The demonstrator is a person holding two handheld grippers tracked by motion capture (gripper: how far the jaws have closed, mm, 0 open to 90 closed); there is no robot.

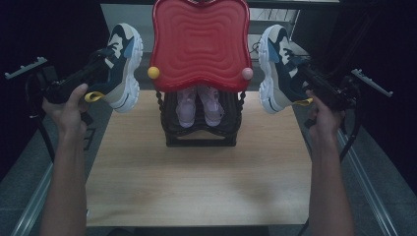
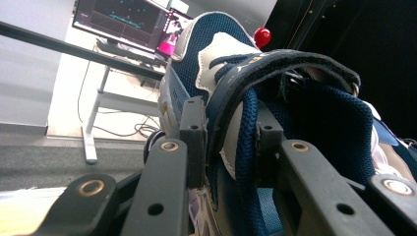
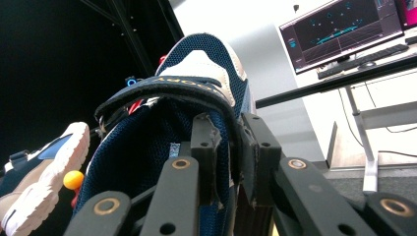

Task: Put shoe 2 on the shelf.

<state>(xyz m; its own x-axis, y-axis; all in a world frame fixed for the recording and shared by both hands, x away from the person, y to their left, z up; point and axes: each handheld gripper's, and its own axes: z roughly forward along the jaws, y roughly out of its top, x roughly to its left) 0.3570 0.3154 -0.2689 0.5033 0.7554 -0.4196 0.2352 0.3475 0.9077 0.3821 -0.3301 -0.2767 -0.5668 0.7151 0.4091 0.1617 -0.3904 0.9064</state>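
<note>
Left shoe [image 1: 122,66]: navy, white and pale blue trainer, held in the air just left of the red rack top [image 1: 200,42], sole turned outward, toe up, yellow heel loop hanging.
Right shoe [image 1: 278,69]: the pair's mate, held in the air just right of the red rack top, sole turned toward the rack, toe up.
Progress: both shoes lifted clear of the wooden table [image 1: 196,182]; neither set on anything yet; judged mid-carry, with placing left to do.
Rack shelf: below the red rack top, a pink pair [image 1: 199,104] already standing on the black lower tier.
Left gripper [image 2: 231,147]: jaws partly closed, clamped on the collar of the left shoe, one jaw inside the opening, one outside.
Right gripper [image 3: 231,147]: same partial closure, pinching the collar of the right shoe.
Left hand [image 1: 66,110]: left of the rack, raised, forearm reaching forward from the near table edge.
Right hand [image 1: 325,115]: right of the rack, raised likewise, mirrored.
</note>
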